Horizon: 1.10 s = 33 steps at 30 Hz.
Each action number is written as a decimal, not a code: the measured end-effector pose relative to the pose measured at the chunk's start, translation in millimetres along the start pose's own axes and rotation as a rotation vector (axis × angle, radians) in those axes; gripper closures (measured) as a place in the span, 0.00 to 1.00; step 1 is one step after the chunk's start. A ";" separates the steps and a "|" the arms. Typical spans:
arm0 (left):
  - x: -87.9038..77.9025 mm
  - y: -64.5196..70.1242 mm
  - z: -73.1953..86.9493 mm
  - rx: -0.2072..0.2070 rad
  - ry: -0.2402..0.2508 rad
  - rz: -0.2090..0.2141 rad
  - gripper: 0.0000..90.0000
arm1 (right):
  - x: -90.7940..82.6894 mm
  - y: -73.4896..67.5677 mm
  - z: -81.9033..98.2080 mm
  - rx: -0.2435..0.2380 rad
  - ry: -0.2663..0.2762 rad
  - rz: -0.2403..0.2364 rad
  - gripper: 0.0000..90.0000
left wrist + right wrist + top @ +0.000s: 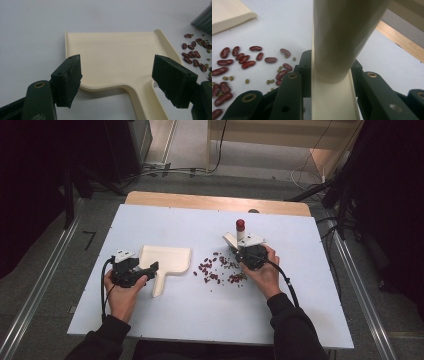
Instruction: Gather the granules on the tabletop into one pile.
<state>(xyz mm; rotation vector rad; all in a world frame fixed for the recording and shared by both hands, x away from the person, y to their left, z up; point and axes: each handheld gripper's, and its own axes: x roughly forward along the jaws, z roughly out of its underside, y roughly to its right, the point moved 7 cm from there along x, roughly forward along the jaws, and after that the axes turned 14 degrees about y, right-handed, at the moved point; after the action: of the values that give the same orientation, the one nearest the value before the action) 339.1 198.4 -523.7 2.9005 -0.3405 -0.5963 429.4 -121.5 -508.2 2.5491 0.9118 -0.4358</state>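
A cream dustpan (165, 262) (112, 57) lies flat on the white table, its handle pointing toward the person. My left gripper (150, 269) (117, 77) is open, one jaw on each side of the handle's root, neither touching it. Red kidney beans with small green beans (220, 267) (192, 52) (242, 62) lie scattered to the right of the pan. My right gripper (245, 255) (332, 75) is shut on a cream brush (342, 37) just beyond the beans. The brush's red-capped handle (240, 226) stands upright. Its dark bristles (203, 21) reach the table beside the beans.
The white table top (165, 220) sits on a wooden board (200, 200) that shows along the far edge. Rails and cables run on the floor at both sides. Bare table lies beyond the pan and in front of both hands.
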 end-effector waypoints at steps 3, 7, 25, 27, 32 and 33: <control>-0.1 0.3 -0.1 0.001 0.000 0.002 0.27 | -0.5 -6.2 -1.5 -0.015 0.004 -0.019 0.72; -0.2 0.4 -0.4 -0.002 0.003 0.004 0.27 | -1.6 -15.7 -3.1 -0.030 0.014 -0.039 0.72; -1.3 0.6 -1.5 -0.013 0.010 0.009 0.27 | -5.5 -32.7 -16.1 -0.024 0.053 -0.073 0.72; -1.1 0.7 -1.5 -0.014 0.011 0.009 0.27 | -2.6 -27.3 -18.9 -0.027 0.057 -0.065 0.72; -0.7 0.4 -1.2 -0.013 0.008 0.011 0.27 | 9.7 -24.6 -19.6 -0.045 0.046 -0.065 0.71; -0.9 0.0 -1.2 -0.014 0.008 0.009 0.27 | 12.7 -25.3 -19.0 -0.056 0.042 -0.068 0.72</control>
<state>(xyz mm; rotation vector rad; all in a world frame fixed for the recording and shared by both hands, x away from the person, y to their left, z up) 338.8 198.7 -522.3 2.8860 -0.3469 -0.5836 425.1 -88.1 -503.5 2.4917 1.0147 -0.3724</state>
